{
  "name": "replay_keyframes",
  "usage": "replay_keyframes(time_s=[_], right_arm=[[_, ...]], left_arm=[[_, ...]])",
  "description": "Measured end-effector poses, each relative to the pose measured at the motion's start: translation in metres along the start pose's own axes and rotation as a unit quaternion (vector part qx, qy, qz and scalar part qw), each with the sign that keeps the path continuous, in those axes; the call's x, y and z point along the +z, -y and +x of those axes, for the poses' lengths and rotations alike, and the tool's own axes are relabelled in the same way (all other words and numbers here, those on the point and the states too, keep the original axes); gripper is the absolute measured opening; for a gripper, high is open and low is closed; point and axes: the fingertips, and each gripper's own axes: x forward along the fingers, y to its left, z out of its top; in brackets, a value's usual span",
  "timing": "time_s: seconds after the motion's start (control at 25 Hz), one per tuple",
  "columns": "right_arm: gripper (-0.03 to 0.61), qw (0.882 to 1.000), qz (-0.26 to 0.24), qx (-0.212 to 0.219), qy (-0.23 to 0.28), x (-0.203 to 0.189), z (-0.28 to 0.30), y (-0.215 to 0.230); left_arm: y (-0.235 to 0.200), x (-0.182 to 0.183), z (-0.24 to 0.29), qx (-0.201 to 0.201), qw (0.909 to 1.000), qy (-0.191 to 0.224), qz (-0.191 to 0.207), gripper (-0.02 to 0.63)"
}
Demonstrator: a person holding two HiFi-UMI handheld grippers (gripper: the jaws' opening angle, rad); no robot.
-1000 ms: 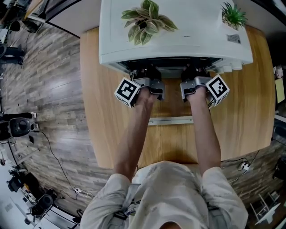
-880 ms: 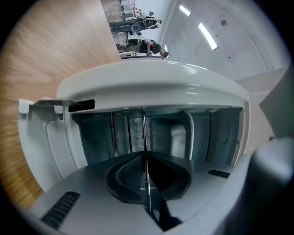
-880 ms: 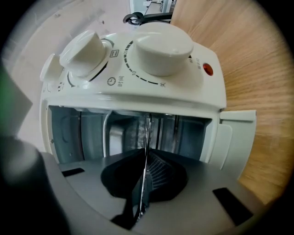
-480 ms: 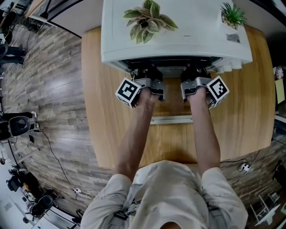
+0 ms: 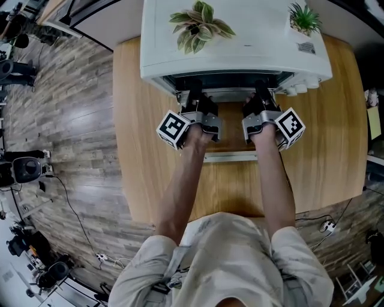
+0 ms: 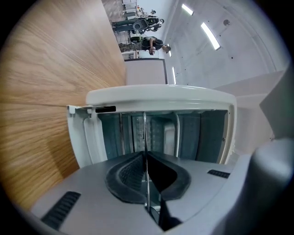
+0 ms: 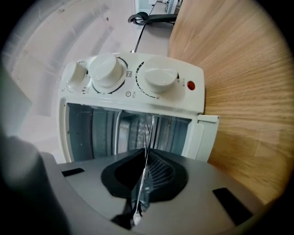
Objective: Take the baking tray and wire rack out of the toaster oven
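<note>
The toaster oven (image 5: 240,54) is standing at the far edge of the wooden table (image 5: 138,150), with its door (image 5: 231,129) lying folded down toward the person and the door handle (image 5: 231,157) nearest them. Two potted plants (image 5: 195,27) (image 5: 303,18) are sitting on the oven's top, one toward each end. Both forearms (image 5: 180,180) are reaching over the open door, putting the two grippers side by side at the oven mouth. The left gripper (image 6: 146,160) is turned on its side. Its jaws are closed almost fully together and are pinching the thin front rod of the wire rack (image 6: 144,133). The right gripper (image 7: 148,156) is gripping the same rack in the same way, nearer the control end, where two white knobs (image 7: 108,69) (image 7: 158,78) and a red lamp (image 7: 191,85) are showing. The rack is sitting inside the oven, seen edge-on, with its front at the opening and the rest running back into the cavity. The baking tray cannot be made out in that dim interior.
</note>
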Motion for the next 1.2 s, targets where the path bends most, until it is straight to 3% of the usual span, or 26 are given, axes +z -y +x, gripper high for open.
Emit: replay_keyframes(time_s=[1.2], right_arm=[[0.037, 1.000, 0.016, -0.005, -0.026, -0.028, -0.099, 0.015]], left_arm=[[-0.005, -0.036, -0.103, 0.024, 0.9995, 0.008, -0.020, 0.018]])
